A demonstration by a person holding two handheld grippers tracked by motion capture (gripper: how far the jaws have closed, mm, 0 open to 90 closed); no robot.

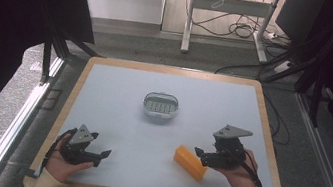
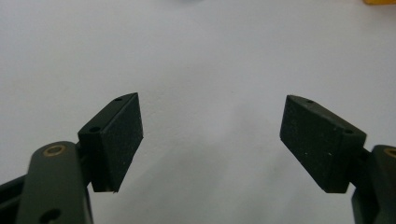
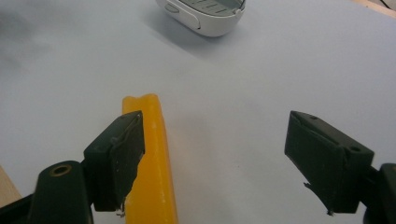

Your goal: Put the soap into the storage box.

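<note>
An orange-yellow bar (image 1: pixel 190 162) lies flat on the pale blue mat at the front right. My right gripper (image 1: pixel 200 157), held in a hand, hovers at the bar's right end, pointing left. In the right gripper view this gripper (image 3: pixel 215 140) is open, and the bar (image 3: pixel 152 158) runs along the inner side of its left jaw without being gripped. A white oval slotted dish (image 1: pixel 160 106) stands at the middle of the mat, and it appears again as the dish (image 3: pixel 203 14) at the top. My left gripper (image 1: pixel 101 158) sits at the front left, open (image 2: pixel 212 121) over bare mat.
The table (image 1: pixel 268 140) has a wooden rim around the mat. Beyond it are a metal desk frame (image 1: pixel 228 12) with loose cables on the floor and dark curtains at both sides. An orange sliver (image 2: pixel 380 2) shows at the left gripper view's top right corner.
</note>
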